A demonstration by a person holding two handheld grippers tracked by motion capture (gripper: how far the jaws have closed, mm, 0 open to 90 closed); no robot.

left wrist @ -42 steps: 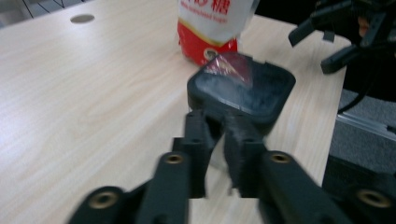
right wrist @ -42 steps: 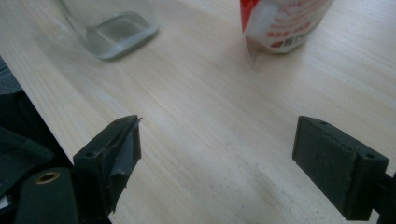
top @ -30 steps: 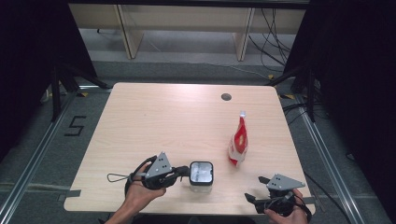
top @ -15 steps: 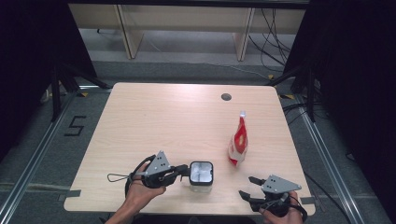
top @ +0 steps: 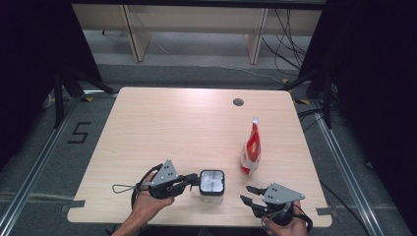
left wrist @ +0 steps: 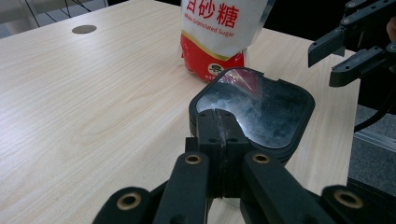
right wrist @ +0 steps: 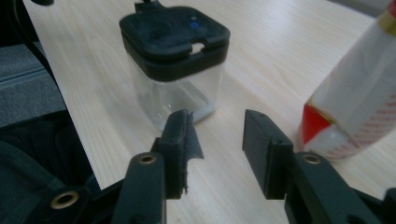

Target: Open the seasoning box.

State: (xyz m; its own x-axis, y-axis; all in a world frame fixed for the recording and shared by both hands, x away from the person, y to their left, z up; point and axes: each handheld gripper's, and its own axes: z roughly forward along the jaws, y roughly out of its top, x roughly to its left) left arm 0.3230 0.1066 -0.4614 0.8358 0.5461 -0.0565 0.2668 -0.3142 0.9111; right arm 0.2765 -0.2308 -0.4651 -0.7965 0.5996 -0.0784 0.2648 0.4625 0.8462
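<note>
Pale wood-grain surface [top: 162, 128] carried just two things, with a dark cable hole [top: 238, 102] near its far edge. My left tool [top: 195, 180] sat at about seven o'clock of the surface, its jaws pressed fully together on the near rim of the jar [top: 212, 182], a small clear container with a black square lid, standing at six o'clock. In the left gripper view the pads met tight on that lid's edge [left wrist: 252, 109]. The red-and-white sugar bag [top: 251, 147] stood upright at about one o'clock from the jar, near but apart from it.

I judged the step to be steadying the jar while my other hand came in to work the lid or fetch the bag. My right tool [top: 249, 193] hovered at five o'clock, pointing toward the jar, holding nothing. Its jaws had just been closing and stood partly apart, with only bare wood between them [right wrist: 219, 135].

Next I would need to line that tool up on the lid's tab and pinch it without tipping the jar.

Against a second earlier, my right tool had shifted toward the jar, while the left tool, jar and bag kept their places.
</note>
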